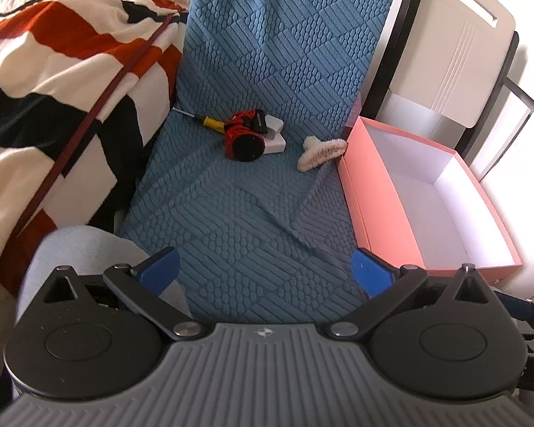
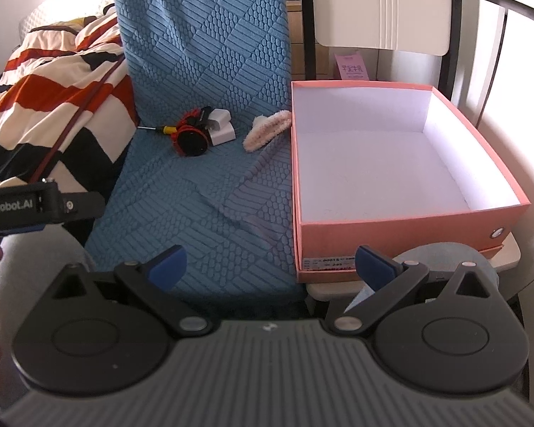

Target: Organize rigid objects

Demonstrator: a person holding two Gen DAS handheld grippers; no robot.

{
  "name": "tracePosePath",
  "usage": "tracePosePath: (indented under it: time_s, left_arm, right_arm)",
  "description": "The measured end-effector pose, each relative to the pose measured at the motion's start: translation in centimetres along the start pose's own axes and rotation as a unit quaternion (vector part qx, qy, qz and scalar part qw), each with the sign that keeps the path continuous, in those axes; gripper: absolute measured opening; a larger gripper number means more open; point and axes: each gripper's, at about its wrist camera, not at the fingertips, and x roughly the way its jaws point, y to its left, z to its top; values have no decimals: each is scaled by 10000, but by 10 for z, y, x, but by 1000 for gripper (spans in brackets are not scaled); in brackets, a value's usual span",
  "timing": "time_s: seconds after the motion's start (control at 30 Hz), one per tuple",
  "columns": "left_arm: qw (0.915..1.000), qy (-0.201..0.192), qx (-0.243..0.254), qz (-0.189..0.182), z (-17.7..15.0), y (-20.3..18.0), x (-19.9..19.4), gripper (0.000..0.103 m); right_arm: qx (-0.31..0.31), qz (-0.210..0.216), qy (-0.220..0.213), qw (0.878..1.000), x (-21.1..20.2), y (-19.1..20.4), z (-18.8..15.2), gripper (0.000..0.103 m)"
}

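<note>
On a blue quilted chair seat (image 1: 238, 220) (image 2: 195, 206) lie a yellow-handled screwdriver (image 1: 210, 122) (image 2: 165, 129), a red and black round tool (image 1: 244, 138) (image 2: 190, 135), a white charger block (image 1: 275, 133) (image 2: 221, 126) and a fluffy cream hair claw (image 1: 320, 153) (image 2: 267, 130). An empty pink box (image 1: 373, 192) (image 2: 402, 227) stands to the right of the seat. My left gripper (image 1: 265, 272) is open and empty, well in front of the objects. My right gripper (image 2: 272, 267) is open and empty, near the box's front corner.
A striped red, black and white blanket (image 1: 53, 71) (image 2: 53, 96) lies on the left. A white chair back (image 1: 455, 46) (image 2: 381, 3) with a black frame rises behind the box. The left gripper's body (image 2: 35, 206) shows at the left of the right wrist view.
</note>
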Motion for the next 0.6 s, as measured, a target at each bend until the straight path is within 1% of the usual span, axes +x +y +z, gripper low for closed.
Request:
tracePosePath:
  time_s: [0.13, 0.33, 0.47, 0.57, 0.6]
  left_arm:
    - [10000, 44, -29, -6, 2, 5, 6, 103]
    - [10000, 57, -71, 17, 6, 14, 9, 103]
    - [9999, 49, -128, 2, 7, 19, 12, 103]
    - [9999, 83, -134, -22, 10, 22, 20, 103]
    - [9998, 95, -153, -67, 12, 23, 24, 103]
  right_arm:
    - [25, 117, -90, 9999, 0, 2, 1, 103]
    - [147, 84, -373, 9992, -4, 5, 1, 103]
    - [-8, 131, -327, 9994, 2, 11, 0, 103]
    - [39, 212, -351, 9992, 4, 12, 2, 103]
    - [48, 236, -398, 9989, 6, 12, 4, 100]
